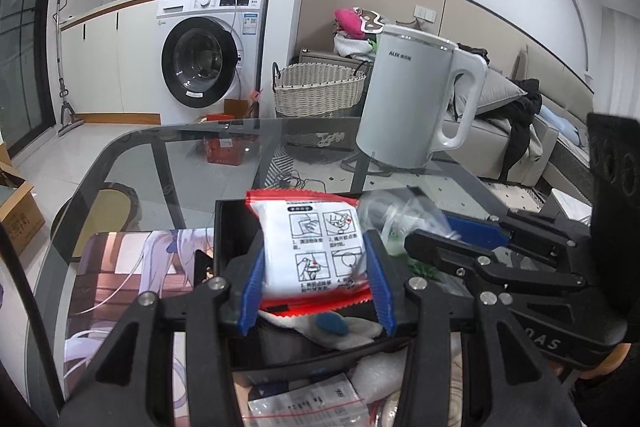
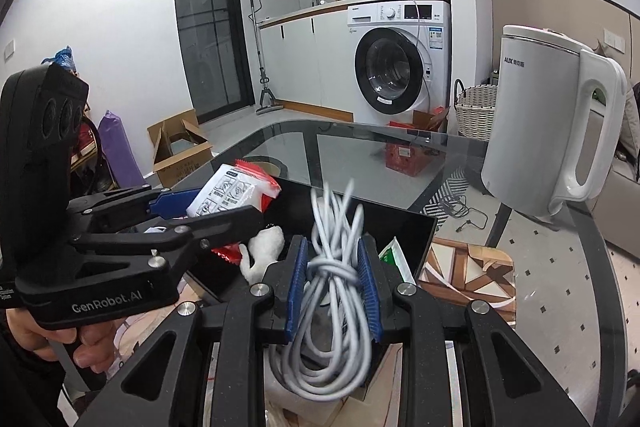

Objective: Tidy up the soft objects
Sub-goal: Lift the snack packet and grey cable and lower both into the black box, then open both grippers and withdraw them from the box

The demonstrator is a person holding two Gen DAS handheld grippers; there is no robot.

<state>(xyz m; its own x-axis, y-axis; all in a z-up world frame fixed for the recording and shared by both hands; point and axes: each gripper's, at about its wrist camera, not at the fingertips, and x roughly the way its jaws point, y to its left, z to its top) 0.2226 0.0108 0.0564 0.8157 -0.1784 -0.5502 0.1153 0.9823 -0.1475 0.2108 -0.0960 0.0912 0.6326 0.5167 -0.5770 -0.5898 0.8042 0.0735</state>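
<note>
**Both grippers loaded over the black bin**

The left gripper (image 1: 316,275) is clenched on a white plastic packet with red crimped edges and printed instruction panels (image 1: 320,251), its blue ribbed pads pressing the packet's two long sides. The packet hangs over the black rectangular storage bin (image 1: 228,223) that sits on the dark glass table (image 1: 192,155). The right gripper (image 2: 333,279) is squeezed tight around a knotted bundle of pale grey cable (image 2: 332,267), caught at the knot, with loops spilling above and below the pads — it too sits over the bin, towards its right end.

Inside the bin lie a white fluffy soft item (image 2: 264,251) and a crinkled clear plastic bag (image 1: 396,215); a tall white electric kettle (image 1: 416,103) stands well apart at the table's far edge.

The packet looks light and squashy, and its glossy film is likely slippery, so a hold across the padded middle should be safer than one on the thin crimped ends. The cable is limp and springy — the knot is probably the only place that keeps the loops together, and loose loops could snag on the bin wall as it is lowered.
</note>
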